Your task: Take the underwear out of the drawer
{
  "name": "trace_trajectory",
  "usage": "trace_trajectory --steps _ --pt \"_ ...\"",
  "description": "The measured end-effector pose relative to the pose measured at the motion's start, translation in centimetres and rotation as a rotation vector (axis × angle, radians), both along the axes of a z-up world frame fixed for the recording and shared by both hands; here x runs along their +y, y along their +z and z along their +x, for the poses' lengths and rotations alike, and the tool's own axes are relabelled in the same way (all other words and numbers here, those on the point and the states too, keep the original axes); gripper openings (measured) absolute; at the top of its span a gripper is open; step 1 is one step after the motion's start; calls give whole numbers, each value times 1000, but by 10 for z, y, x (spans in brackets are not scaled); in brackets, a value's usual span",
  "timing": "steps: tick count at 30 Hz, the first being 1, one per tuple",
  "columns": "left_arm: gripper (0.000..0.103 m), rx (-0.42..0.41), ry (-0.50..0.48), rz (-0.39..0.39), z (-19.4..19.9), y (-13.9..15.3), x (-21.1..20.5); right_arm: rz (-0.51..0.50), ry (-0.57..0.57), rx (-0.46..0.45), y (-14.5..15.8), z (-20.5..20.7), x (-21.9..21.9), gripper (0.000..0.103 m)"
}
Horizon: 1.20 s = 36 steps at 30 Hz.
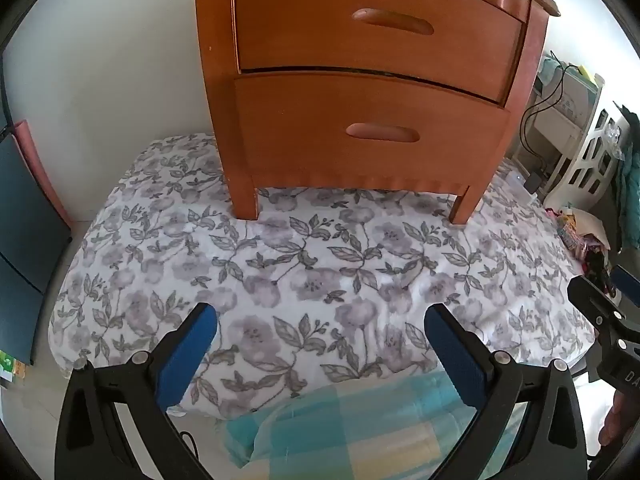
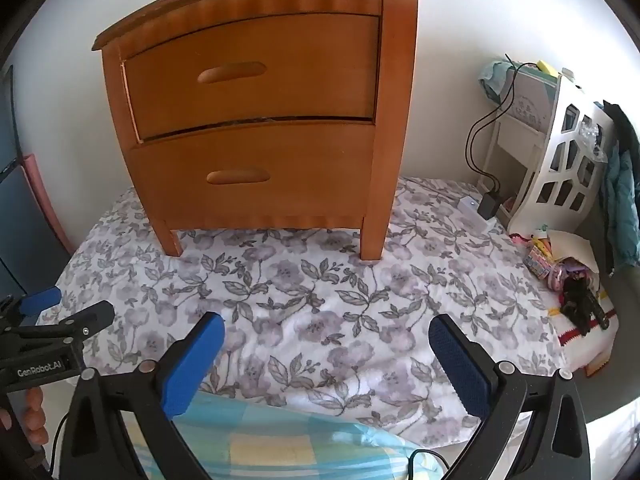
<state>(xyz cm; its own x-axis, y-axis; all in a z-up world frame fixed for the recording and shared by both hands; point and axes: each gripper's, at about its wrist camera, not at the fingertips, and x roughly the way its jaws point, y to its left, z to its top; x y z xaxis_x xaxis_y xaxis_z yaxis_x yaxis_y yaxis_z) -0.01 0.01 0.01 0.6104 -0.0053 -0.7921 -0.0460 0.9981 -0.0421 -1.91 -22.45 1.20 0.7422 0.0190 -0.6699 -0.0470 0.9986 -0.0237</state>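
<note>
A small wooden nightstand (image 1: 360,80) (image 2: 256,120) stands on a floral sheet against a white wall. Its upper drawer (image 1: 380,24) (image 2: 252,72) and lower drawer (image 1: 372,132) (image 2: 256,172) are both pushed in, each with a recessed oval handle. No underwear shows. My left gripper (image 1: 320,324) hangs open over the sheet, well in front of the nightstand, nothing between its blue pads. My right gripper (image 2: 326,332) is open too, likewise empty and short of the nightstand. In the right wrist view the left gripper (image 2: 56,308) shows at the left edge; in the left wrist view the right gripper (image 1: 600,300) shows at the right edge.
The floral sheet (image 1: 320,264) (image 2: 320,300) covers a low mattress. A checked blue and yellow cloth (image 1: 360,420) (image 2: 260,440) lies at its near edge. A white cut-out stand (image 2: 560,168), cables with a charger (image 2: 490,204) and a pile of small items (image 2: 568,276) sit at the right.
</note>
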Motion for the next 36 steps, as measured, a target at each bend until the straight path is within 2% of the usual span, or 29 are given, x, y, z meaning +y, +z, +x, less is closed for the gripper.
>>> trace_trajectory --steps 16,19,27,36 --pt "103 -32 52 25 17 10 0 38 54 -4 0 4 7 103" --pt "103 -40 57 1 3 6 6 30 50 -9 -1 5 5 103" --pt "103 -45 35 -52 4 8 9 51 32 -9 -1 5 1 103" --pt "103 -70 14 -69 3 11 8 45 42 -12 1 4 4 103"
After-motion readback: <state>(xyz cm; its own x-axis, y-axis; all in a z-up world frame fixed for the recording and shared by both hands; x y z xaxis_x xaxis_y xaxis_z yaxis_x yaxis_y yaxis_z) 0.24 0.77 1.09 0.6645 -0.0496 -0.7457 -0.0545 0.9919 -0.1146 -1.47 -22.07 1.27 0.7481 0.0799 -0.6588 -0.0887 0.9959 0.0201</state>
